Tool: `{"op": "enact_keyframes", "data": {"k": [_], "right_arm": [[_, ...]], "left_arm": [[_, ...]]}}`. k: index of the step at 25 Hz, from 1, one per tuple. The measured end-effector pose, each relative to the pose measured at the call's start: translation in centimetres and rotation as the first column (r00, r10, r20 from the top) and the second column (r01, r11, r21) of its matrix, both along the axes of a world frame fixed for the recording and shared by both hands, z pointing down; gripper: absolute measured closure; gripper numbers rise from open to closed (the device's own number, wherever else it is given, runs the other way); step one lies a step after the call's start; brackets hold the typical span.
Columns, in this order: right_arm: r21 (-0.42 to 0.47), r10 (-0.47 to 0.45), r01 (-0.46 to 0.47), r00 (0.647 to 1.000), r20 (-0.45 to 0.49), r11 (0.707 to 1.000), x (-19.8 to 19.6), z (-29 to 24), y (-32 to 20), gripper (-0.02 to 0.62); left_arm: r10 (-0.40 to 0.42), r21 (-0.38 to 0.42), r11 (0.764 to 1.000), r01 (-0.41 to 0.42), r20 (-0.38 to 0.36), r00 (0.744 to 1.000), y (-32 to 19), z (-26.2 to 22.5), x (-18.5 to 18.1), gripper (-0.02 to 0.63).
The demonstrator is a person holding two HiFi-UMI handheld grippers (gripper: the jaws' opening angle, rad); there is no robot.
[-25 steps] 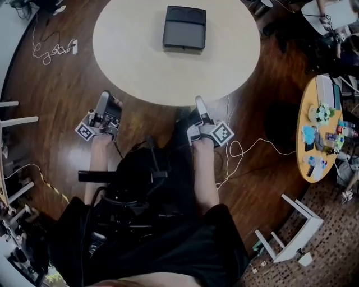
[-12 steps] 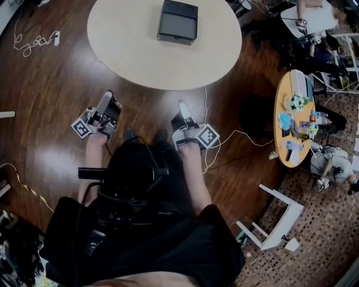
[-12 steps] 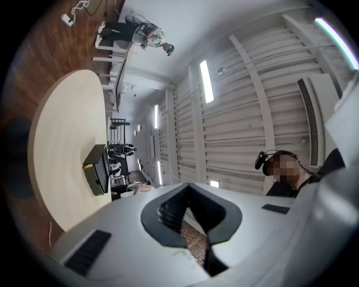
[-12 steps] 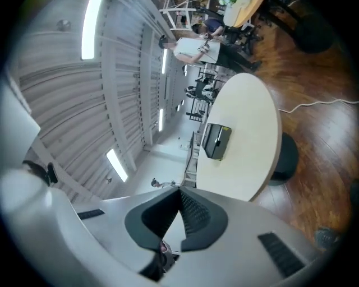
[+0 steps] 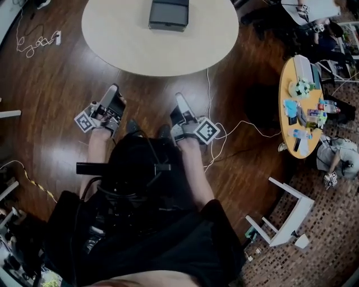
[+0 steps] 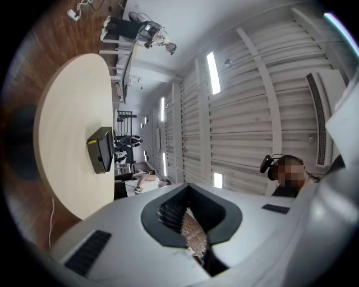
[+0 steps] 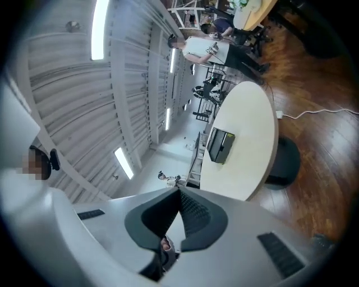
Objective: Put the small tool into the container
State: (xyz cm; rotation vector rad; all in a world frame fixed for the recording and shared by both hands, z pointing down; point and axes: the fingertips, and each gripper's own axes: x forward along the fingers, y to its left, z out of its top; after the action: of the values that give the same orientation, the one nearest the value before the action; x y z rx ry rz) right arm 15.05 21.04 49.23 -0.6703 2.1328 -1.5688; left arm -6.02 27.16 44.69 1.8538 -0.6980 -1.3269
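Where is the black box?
The black box is at the head view's top edge, just left of centre, on the round cream table.

Container (image 5: 168, 14) cut off at top edge.

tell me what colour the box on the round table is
Dark grey to black box; shows best in the head view.
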Motion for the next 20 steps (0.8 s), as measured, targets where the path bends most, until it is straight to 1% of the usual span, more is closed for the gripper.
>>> {"op": "enact_keyframes", "data": {"k": [2,4,7,15,20], "right_arm": [[-0.006,0.013,-0.013,1.0,0.006,1.0,1.1,0.3,-0.2,0.615],[0.011,0.013,-0.013,1.0,0.008,1.0,1.9,0.0,-0.4,0.615],[0.029,0.0,-0.001,1.0,0.021,1.0,2.5,-0.2,-0.4,0.615],[0.007,-0.022,0.022,0.998,0.057,1.0,3.5,0.6,-0.3,0.615],[0.015,-0.027,0.026,0.997,0.067,1.0,4.5,0.4,-0.7,0.615]], "left_arm": [[0.037,-0.021,0.999,-0.036,0.014,0.999,-0.3,0.0,2.4,0.607],[0.074,-0.047,0.996,-0.072,0.034,0.997,-0.5,0.1,4.5,0.607],[0.113,-0.077,0.991,-0.108,0.07,0.991,-0.8,0.1,6.8,0.607],[0.166,-0.135,0.979,-0.15,0.117,0.979,-1.4,0.4,10.3,0.607],[0.182,-0.147,0.976,-0.162,0.13,0.975,-1.7,0.3,12.0,0.607]]}}
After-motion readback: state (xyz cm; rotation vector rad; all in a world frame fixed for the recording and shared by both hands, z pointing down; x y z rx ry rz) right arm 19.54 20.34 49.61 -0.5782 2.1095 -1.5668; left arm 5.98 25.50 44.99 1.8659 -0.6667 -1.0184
